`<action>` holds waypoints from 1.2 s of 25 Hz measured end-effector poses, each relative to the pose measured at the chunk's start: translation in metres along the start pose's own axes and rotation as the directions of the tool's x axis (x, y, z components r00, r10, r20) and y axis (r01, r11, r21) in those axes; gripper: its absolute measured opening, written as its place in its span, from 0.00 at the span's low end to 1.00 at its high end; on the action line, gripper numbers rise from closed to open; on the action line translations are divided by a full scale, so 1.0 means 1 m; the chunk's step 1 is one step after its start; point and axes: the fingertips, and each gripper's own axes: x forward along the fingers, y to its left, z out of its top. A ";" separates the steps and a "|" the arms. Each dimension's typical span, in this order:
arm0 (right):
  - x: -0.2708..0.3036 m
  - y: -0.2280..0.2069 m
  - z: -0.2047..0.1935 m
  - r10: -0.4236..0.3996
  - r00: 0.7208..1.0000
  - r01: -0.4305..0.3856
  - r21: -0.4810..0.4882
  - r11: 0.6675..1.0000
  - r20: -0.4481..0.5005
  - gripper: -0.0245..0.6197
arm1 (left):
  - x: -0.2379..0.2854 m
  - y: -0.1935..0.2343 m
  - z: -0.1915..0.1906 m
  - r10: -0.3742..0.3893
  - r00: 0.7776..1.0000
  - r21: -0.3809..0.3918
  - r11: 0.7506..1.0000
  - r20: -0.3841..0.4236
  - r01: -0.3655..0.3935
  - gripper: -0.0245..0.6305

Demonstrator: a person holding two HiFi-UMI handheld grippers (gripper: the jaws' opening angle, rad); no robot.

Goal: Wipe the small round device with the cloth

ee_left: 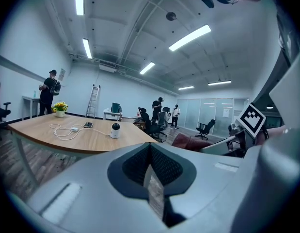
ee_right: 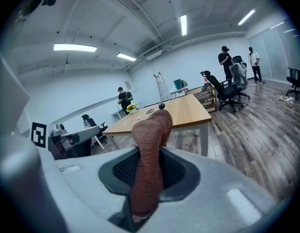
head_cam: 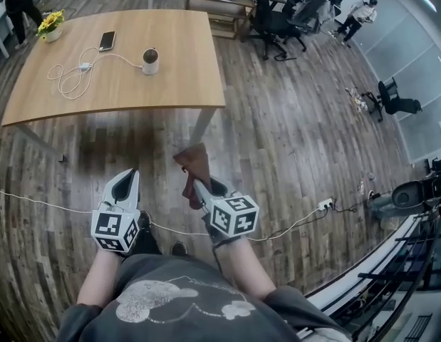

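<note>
The small round device (head_cam: 150,60), white with a dark top, stands on the wooden table (head_cam: 177,77); it shows again in the left gripper view (ee_left: 115,130) and, tiny, behind the cloth in the right gripper view (ee_right: 162,105). My right gripper (head_cam: 194,185) is shut on a reddish-brown cloth (head_cam: 194,164), which sticks up from the jaws (ee_right: 150,149). My left gripper (head_cam: 126,185) is shut with nothing in it (ee_left: 150,178). Both grippers hang over the floor, well short of the table.
On the table lie a phone (head_cam: 107,40), a white charger with looped cable (head_cam: 78,73) and a flower pot (head_cam: 50,26). A white cable (head_cam: 291,226) runs across the wood floor. Office chairs (head_cam: 273,20) and people stand beyond the table.
</note>
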 end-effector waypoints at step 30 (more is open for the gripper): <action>-0.057 0.027 -0.050 0.086 0.994 -0.093 -0.097 0.991 -0.069 0.15 | -0.065 -0.059 -0.021 0.047 0.999 -0.013 0.999 0.019 -0.046 0.07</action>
